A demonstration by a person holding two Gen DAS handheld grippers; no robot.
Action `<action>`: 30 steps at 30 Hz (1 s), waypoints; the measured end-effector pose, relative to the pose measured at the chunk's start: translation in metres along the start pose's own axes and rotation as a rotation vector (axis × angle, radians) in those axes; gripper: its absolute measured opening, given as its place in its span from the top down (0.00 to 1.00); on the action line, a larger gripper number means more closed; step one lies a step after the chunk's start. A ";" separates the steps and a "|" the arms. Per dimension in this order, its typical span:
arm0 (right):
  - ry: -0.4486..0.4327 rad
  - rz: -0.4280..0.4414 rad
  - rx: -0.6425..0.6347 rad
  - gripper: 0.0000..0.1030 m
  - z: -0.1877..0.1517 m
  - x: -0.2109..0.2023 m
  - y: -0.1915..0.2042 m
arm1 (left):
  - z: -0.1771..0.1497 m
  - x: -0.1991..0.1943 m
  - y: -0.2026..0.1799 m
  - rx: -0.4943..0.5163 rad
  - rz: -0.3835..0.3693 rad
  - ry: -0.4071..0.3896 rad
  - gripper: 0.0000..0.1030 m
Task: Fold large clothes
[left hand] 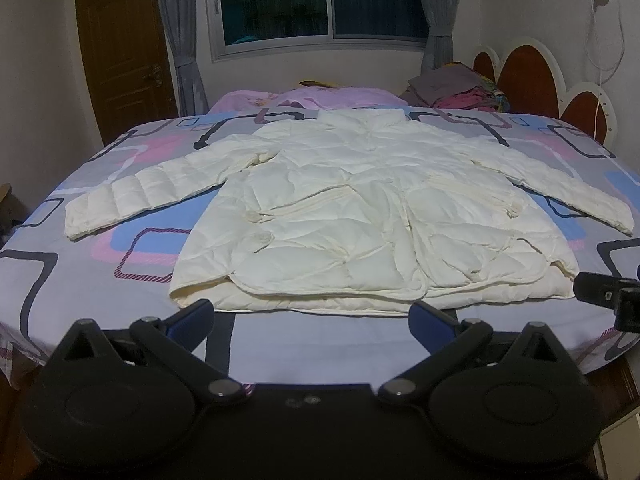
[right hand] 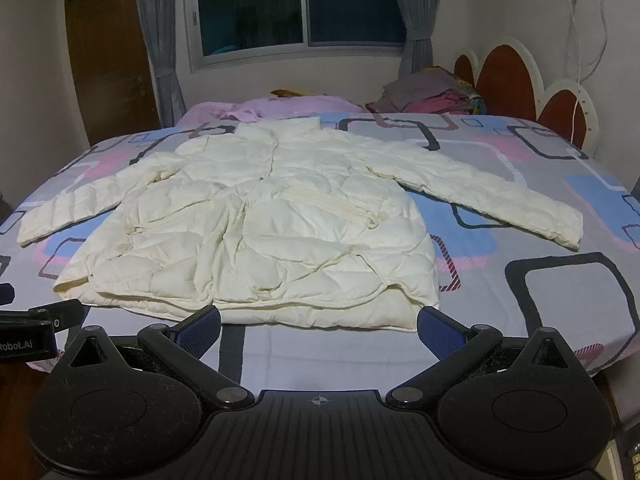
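A cream quilted puffer jacket (left hand: 360,208) (right hand: 256,224) lies flat and front-up on the bed, collar toward the window, both sleeves spread out to the sides. My left gripper (left hand: 312,318) hovers just short of the jacket's hem, wide open with nothing between its blue pads (left hand: 192,318). My right gripper (right hand: 320,326) also sits wide open in front of the hem, toward the jacket's right side, holding nothing. The right gripper's black edge (left hand: 608,300) shows at the right of the left wrist view.
The bed sheet (right hand: 520,288) is grey with blue, pink and dark square patterns. A pink blanket (left hand: 320,98) and a pile of clothes (left hand: 456,88) lie at the far side. A red-and-white headboard (right hand: 516,76) stands at the right, a window (left hand: 320,0) and wooden door (left hand: 120,48) behind.
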State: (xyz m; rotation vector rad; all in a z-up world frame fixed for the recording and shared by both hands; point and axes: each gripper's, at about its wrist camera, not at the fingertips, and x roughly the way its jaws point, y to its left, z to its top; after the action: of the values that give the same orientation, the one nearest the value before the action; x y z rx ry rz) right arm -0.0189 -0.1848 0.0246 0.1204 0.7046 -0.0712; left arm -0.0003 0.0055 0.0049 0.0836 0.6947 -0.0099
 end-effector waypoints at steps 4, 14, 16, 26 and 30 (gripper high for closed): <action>0.002 -0.002 -0.002 0.00 0.000 0.001 0.002 | 0.000 0.000 0.002 -0.004 0.000 -0.002 0.00; 0.005 -0.004 -0.004 0.00 0.000 0.002 0.005 | 0.000 0.000 0.003 -0.003 -0.001 -0.003 0.00; 0.005 -0.004 -0.005 0.00 0.000 0.001 0.005 | 0.000 0.000 0.003 -0.005 0.000 -0.003 0.00; 0.004 -0.003 -0.005 0.00 0.000 0.001 0.005 | -0.001 -0.001 0.003 -0.004 0.000 -0.006 0.00; 0.002 -0.004 -0.006 0.00 0.000 0.001 0.006 | -0.001 -0.002 0.002 -0.005 0.000 -0.008 0.00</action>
State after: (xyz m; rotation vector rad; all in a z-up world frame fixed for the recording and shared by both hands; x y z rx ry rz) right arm -0.0177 -0.1792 0.0245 0.1138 0.7067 -0.0727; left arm -0.0023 0.0078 0.0056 0.0792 0.6867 -0.0085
